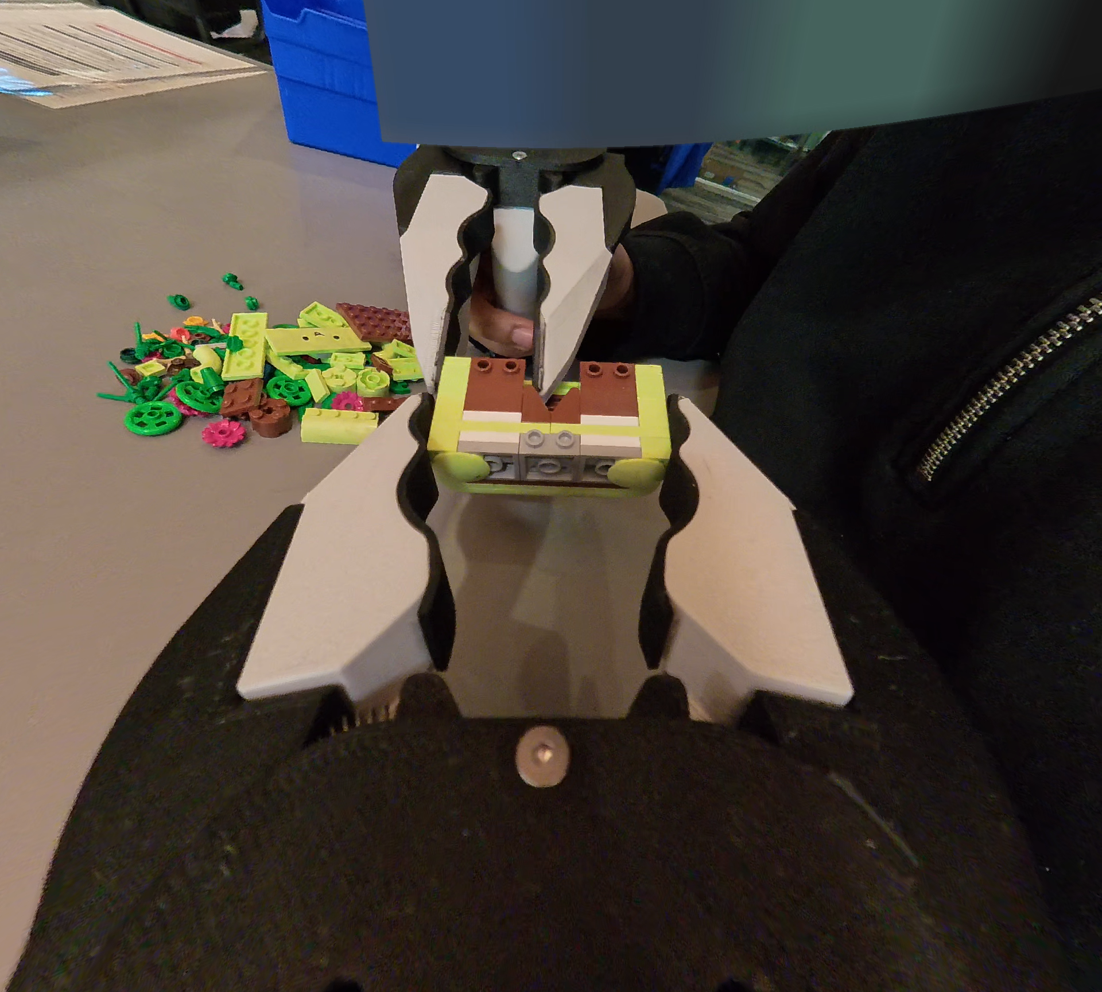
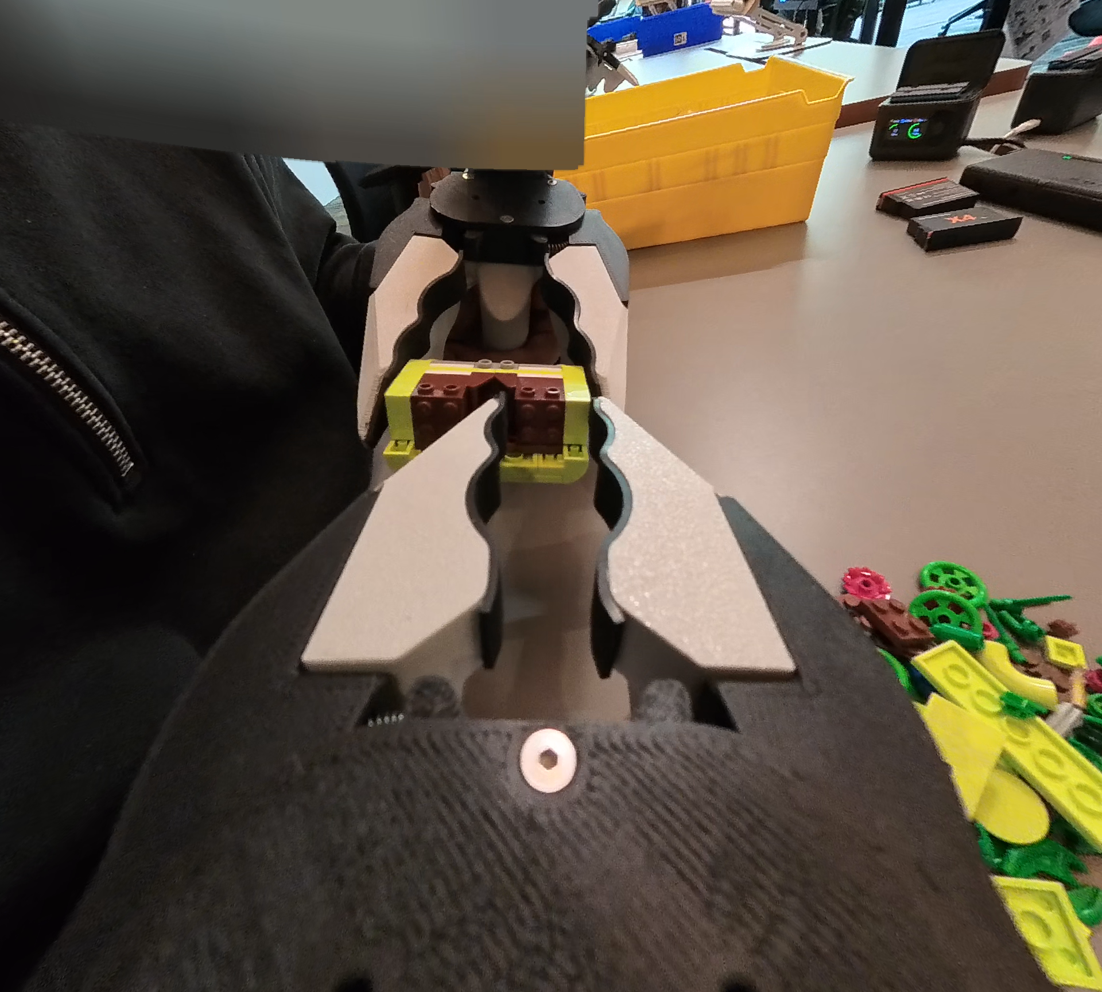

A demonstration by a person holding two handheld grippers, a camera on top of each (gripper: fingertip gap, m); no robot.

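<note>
Bricks in lime, brown and grey form a small block model (image 1: 548, 427) held above a grey table (image 1: 149, 486), caught between two hand-held grippers that face each other. In the left wrist view, a printed sheet (image 1: 101, 51) lies at the far left of the table, with a blue bin (image 1: 322, 63) just right of it, farther back. Nearer, at left, a heap of loose pieces (image 1: 256, 367) spreads out: green wheels, lime plates, brown plates and pink flowers. The left gripper (image 1: 548, 415) is clamped on the block model, its fingers pressing the lime ends on either side. From the far side the right gripper (image 1: 495, 373) reaches in, jaws partly apart; one fingertip sits in the notch between the two brown studded sections, the other lies beside the model's left end. A hand (image 1: 507, 325) shows behind it, and a person in a black zipped jacket (image 1: 924, 367) fills the right. In the right wrist view the jacket (image 2: 149, 367) is at left, and the right gripper (image 2: 545, 406) spans the model's (image 2: 489, 415) right half, one fingertip in the brown notch, the other at the lime end. Beyond it the left gripper (image 2: 486, 427) grips the model's ends. A yellow bin (image 2: 715, 152) stands far right of centre, black devices (image 2: 954, 212) lie farther right, and the loose pieces (image 2: 1002, 725) crowd the near right.
</note>
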